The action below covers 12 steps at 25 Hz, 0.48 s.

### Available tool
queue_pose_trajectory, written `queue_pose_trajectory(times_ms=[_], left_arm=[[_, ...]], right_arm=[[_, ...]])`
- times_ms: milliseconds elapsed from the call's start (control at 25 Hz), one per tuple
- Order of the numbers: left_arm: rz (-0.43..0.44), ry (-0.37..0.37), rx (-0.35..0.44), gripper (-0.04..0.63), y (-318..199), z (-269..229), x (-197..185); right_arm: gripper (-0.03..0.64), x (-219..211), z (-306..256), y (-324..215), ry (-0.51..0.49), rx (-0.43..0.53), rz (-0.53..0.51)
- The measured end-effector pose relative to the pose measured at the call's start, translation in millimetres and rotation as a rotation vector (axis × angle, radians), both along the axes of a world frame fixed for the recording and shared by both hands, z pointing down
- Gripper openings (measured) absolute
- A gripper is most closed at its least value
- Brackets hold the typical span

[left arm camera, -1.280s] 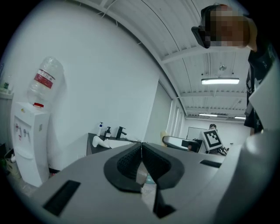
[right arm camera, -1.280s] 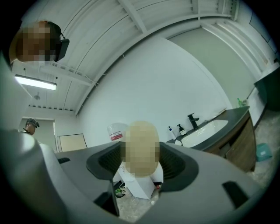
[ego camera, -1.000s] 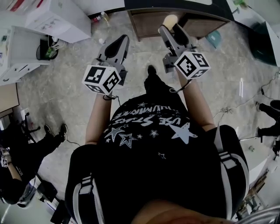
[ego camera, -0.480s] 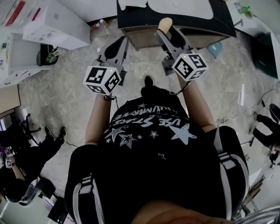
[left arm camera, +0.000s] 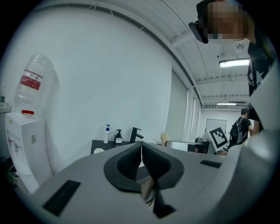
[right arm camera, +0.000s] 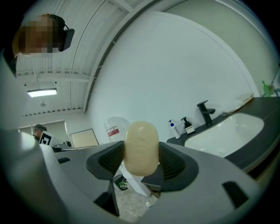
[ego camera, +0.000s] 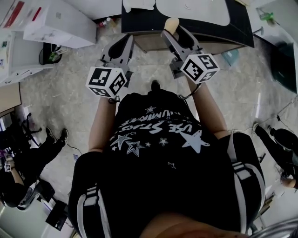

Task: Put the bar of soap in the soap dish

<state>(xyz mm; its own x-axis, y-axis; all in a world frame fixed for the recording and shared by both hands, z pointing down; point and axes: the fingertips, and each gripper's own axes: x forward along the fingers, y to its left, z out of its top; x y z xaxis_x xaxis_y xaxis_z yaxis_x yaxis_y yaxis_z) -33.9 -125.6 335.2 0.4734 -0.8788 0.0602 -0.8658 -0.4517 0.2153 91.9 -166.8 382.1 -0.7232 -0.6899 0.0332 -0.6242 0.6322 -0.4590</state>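
Jaws, right: the right gripper (right arm camera: 141, 153) is clamped on the bar of soap (right arm camera: 141, 148), one pad on each broad face. The bar stands upright, its top half above the jaws.
Jaws, left: the left gripper (left arm camera: 141, 151) has its jaws pressed together with nothing between them.
Soap's place: in the head view it is held in the air at the right gripper's tip, over the front edge of the dark tabletop (ego camera: 240, 28).
Sink: a white basin (right arm camera: 225, 133) is set into the tabletop, with a black tap (right arm camera: 204, 113) behind it.
Bottles: a white pump bottle (right arm camera: 174, 129) and a dark-topped dispenser (right arm camera: 188, 126) stand on the tabletop beside the tap.
White shape (ego camera: 132, 4): it lies at the tabletop's left end, cut by the frame; whether it is the soap dish cannot be told.
Water cooler (left arm camera: 19, 144): it carries an upturned water bottle (left arm camera: 33, 81).
Change: against half a second ago, more tabletop and basin show in the head view, and both grippers are nearer its front edge. The hold on the soap is unchanged.
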Motion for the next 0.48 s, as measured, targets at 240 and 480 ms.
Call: queue_pose_trajectory(times_ms=[240,480], left_arm=[[-0.028,-0.001,0.001,0.012,-8,0,-6],[-0.029,0.012,-0.005,0.012,-31,7,-25]], right_arm=[[0.253,-8,10,-11,0.009,-0.017,-0.030],[0.253,-29,13,-29,0.022,-0.008,-0.036]])
